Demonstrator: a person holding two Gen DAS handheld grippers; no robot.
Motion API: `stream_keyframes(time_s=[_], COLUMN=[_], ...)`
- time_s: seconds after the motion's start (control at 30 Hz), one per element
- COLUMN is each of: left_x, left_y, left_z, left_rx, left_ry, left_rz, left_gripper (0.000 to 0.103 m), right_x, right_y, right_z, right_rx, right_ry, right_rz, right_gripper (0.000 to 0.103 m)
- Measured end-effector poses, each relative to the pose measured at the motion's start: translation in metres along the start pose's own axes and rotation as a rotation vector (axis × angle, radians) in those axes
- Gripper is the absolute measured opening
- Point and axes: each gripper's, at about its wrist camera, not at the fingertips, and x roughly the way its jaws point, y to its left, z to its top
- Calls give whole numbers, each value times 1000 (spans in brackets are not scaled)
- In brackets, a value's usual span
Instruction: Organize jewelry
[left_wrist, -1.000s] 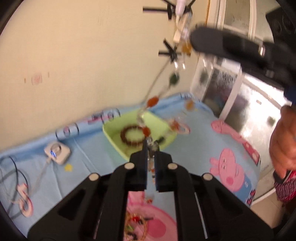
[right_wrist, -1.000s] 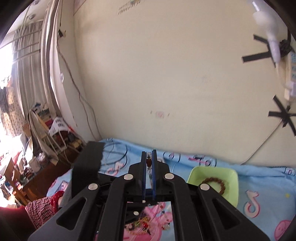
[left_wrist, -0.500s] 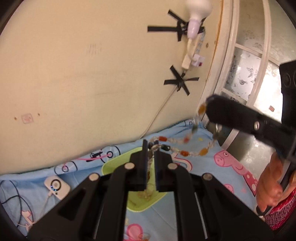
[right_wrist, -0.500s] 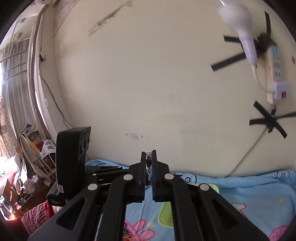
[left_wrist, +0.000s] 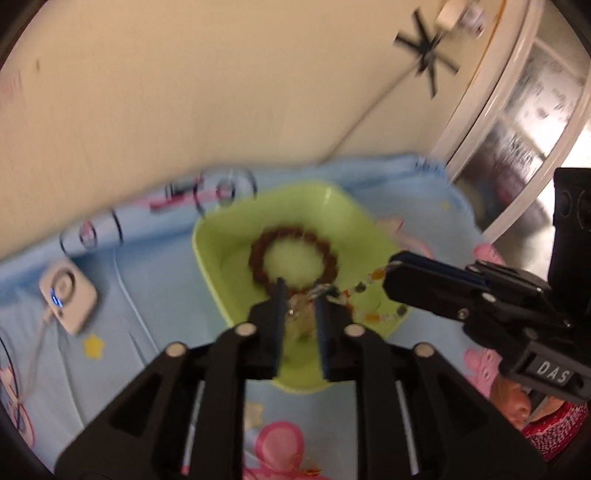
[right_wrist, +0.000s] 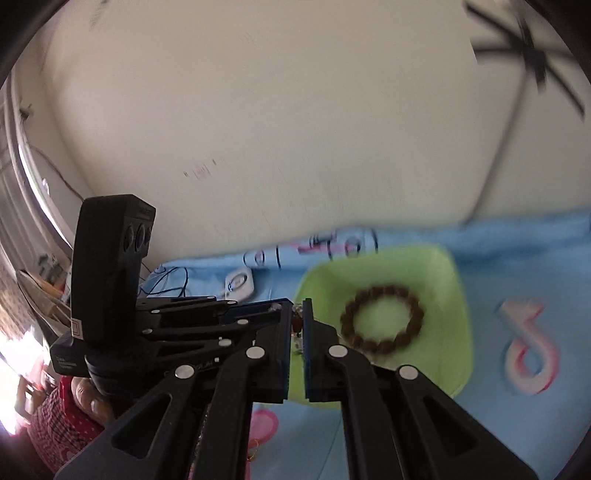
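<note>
At far left on the blue cartoon-print cloth (left_wrist: 155, 295) lies a small white device (left_wrist: 68, 295) with its cable, well clear of the work. Next comes the green tray (left_wrist: 210, 258), holding a brown bead bracelet (left_wrist: 293, 258) lying flat.

My left gripper (left_wrist: 299, 295) sits over the tray's near edge, its jaws opening; one end of the mixed-bead necklace (left_wrist: 364, 286) lies between them, and as far as the blur allows, the pads no longer pinch it. To the right, my right gripper (left_wrist: 393, 266) is clamped on the other end.

Risks, as I judge them: with one end freed and the other held, the strand may swing and spill over the tray's near rim. A bead could also snag on an opening finger (left_wrist: 279, 306) and be dragged back out. It may tangle with the bracelet beneath.

Orientation: the necklace's long axis runs roughly left to right across the tray's near side, sagging between the grippers, partly resting in the tray.
</note>
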Motion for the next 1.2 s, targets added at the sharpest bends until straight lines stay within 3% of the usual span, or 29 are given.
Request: stream_keyframes(time_s=[0.03,0.1,0.17,0.2,0.27,0.43,0.53,0.63,0.8,0.87,1.03,1.1,1.13,1.2], left_x=[5,8,0,-4,-22,-76,-98,-112,-122,-124,-130,-127,-122,-114], left_y=[3,8,10,11,16,30,38,50,67,67,61,55,51,45], left_z=[-3,-10,-14,-15,-17,-37,-63,-97,-156,-174,-205,-214,-218,-222], left_rx=[-6,-15,-18,-23,-37,-84,-103,-128,-206,-218,-219,-209,-204,-181], left_ry=[24,47,41,36,0,-108,-139,-144,-132,-128,-117,-108,-90,-73], left_rz=[4,-1,-15,-16,-27,-70,-67,-39,-38,-23,-77,-80,-65,-40], left_gripper=[30,31,32,32,32,32,32,32,32,32,32,39,51,52], right_x=[7,19,21,20,12,-22,-29,-23,8,21,37,48,51,49], right_y=[-6,-18,-22,-19,-11,19,32,45,73,85,95,91,88,86], right_z=[-4,-10,-12,-10,-12,-24,-49,-78,-120,-126,-132,-133,-133,-133], right_rx=[35,122,149,144,128,38,3,-81,-196,-224,-223,-190,-171,-151], right_ry=[20,67,60,52,26,-61,-26,59,237,269,317,340,350,338], right_rz=[27,56,55,45,39,39,89,52,61,68,68,70,77,98], right_gripper=[0,0,3,13,20,24,31,30,6,5,5,5,5,0])
